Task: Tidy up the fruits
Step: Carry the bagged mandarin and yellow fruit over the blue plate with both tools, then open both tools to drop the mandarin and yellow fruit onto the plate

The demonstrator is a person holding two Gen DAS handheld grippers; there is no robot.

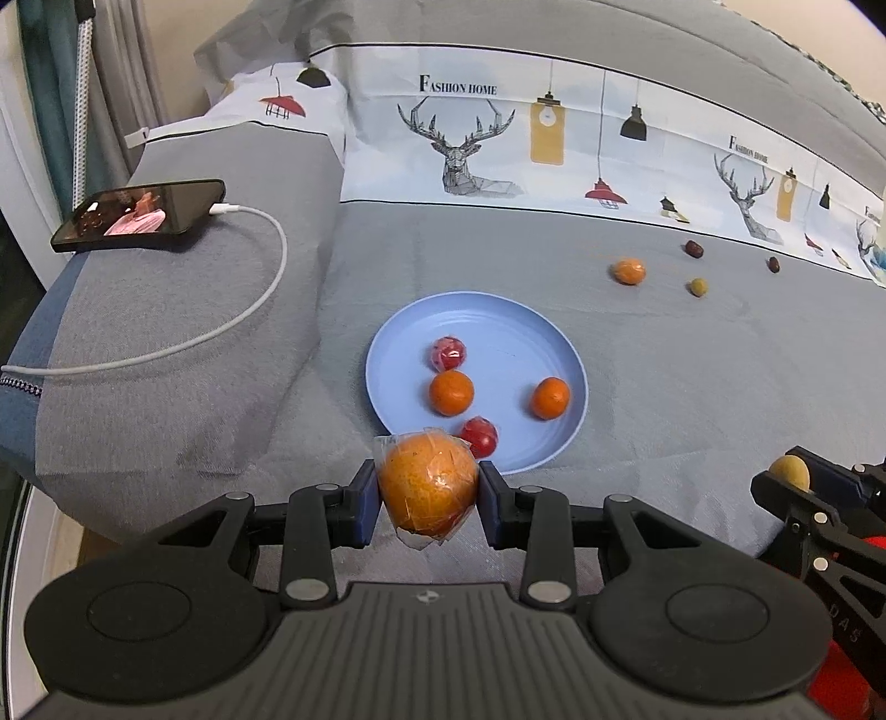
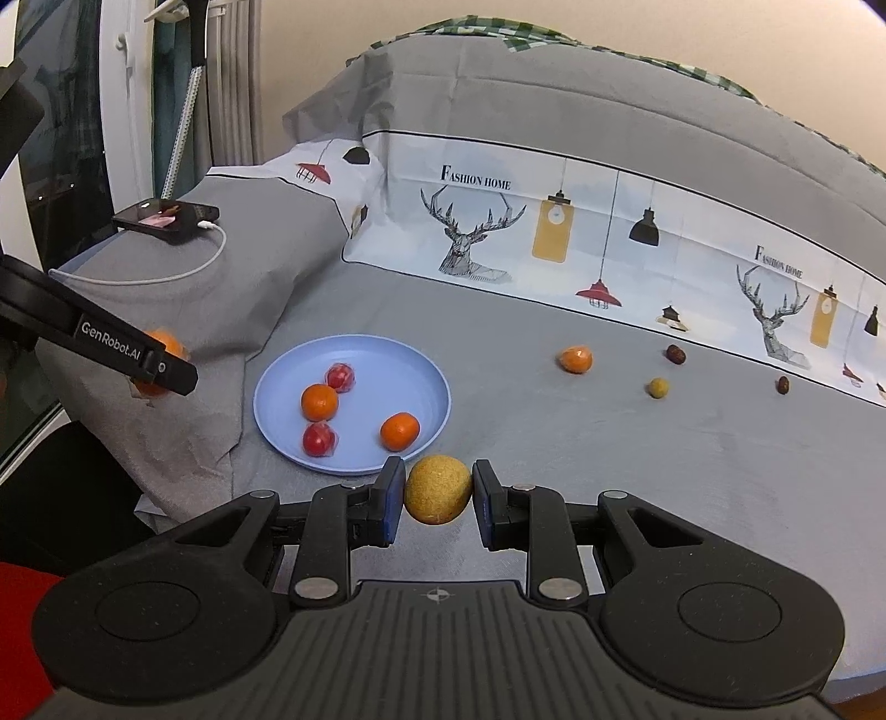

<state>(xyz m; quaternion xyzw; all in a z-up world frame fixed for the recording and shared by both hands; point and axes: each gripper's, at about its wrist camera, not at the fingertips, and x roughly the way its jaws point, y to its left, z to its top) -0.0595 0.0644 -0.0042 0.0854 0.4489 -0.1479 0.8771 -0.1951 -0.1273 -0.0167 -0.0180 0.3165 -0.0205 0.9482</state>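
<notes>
Bed (image 2: 609, 443) covered in grey sheet, lightly creased. Folded quilt (image 2: 554, 232) along far side, grey with a pale printed band: stag heads, hanging lamps, "Fashion Home" lettering. Grey pillow (image 1: 183, 332) at left; a phone (image 1: 138, 213) lies on it, screen lit, white charging cable (image 1: 243, 310) looping off. Cream wall (image 2: 310, 50) behind. Curtains (image 1: 50, 111) at far left, possibly beside a window, view too distorted to tell.

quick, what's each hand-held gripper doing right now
Left hand-held gripper: closed on the wrapped orange.
Right hand-held gripper: closed on the yellow fruit.
</notes>
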